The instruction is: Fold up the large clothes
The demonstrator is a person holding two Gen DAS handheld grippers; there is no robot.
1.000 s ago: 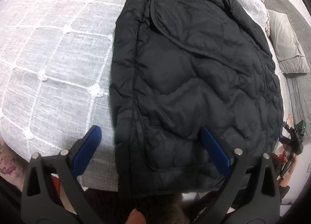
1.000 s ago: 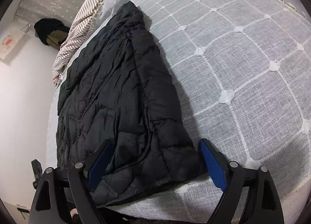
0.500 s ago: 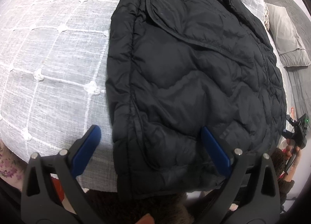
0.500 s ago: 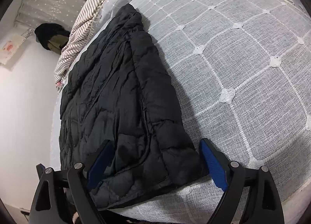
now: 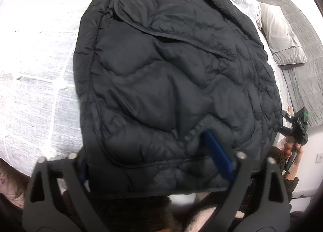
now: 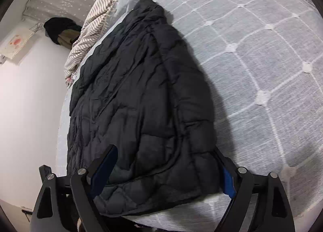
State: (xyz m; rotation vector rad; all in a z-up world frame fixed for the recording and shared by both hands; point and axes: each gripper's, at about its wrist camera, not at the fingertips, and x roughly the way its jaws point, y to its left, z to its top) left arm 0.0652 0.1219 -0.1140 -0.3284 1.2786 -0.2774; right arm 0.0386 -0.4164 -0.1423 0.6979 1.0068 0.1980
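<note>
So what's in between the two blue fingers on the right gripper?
The black puffy jacket's bottom hem, lying on the bedspread; the right wrist view shows it.

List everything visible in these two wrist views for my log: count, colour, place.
jacket: one, black quilted, flat on the bed, hem at the near edge
bedspread: one, pale grey with white grid and dots, covering the bed
striped blanket: one, brown and white, far end of bed
pillow: one, grey, beside the bed
dark clothing: one pile, black and olive, by the far wall
left gripper: one, black with blue pads, open around the hem
right gripper: one, same colours, open around the other hem corner
</note>
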